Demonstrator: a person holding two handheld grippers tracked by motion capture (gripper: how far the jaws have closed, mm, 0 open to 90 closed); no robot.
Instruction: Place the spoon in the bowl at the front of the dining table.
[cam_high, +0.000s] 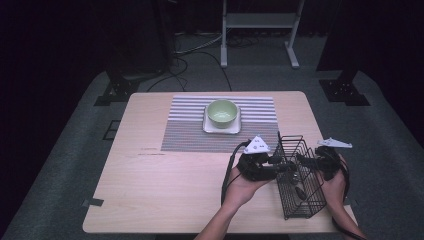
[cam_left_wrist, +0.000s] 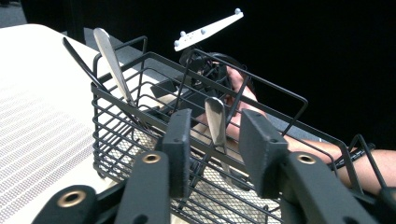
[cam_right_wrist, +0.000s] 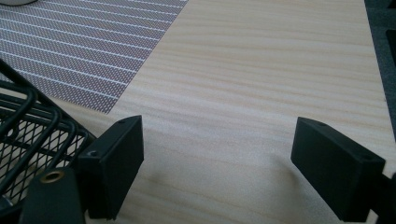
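Note:
A black wire basket (cam_high: 306, 202) stands at the table's front right, between my two grippers. My left gripper (cam_high: 283, 168) reaches in from its left side, and in the left gripper view it (cam_left_wrist: 215, 117) is open with a steel utensil handle (cam_left_wrist: 215, 122) standing in the gap, touching neither jaw. A second steel handle (cam_left_wrist: 108, 56) leans in a far corner of the basket (cam_left_wrist: 120, 122). My right gripper (cam_high: 303, 160) is by the basket's right side. In its own view it (cam_right_wrist: 219, 140) is wide open over bare table, with the basket's corner (cam_right_wrist: 28, 123) at the left.
A green bowl (cam_high: 222, 112) sits on a white square plate (cam_high: 220, 128) on a striped placemat (cam_high: 195, 135) at the table's back middle. The table's front edge and right edge lie close to the basket. Bare wood stretches to the left.

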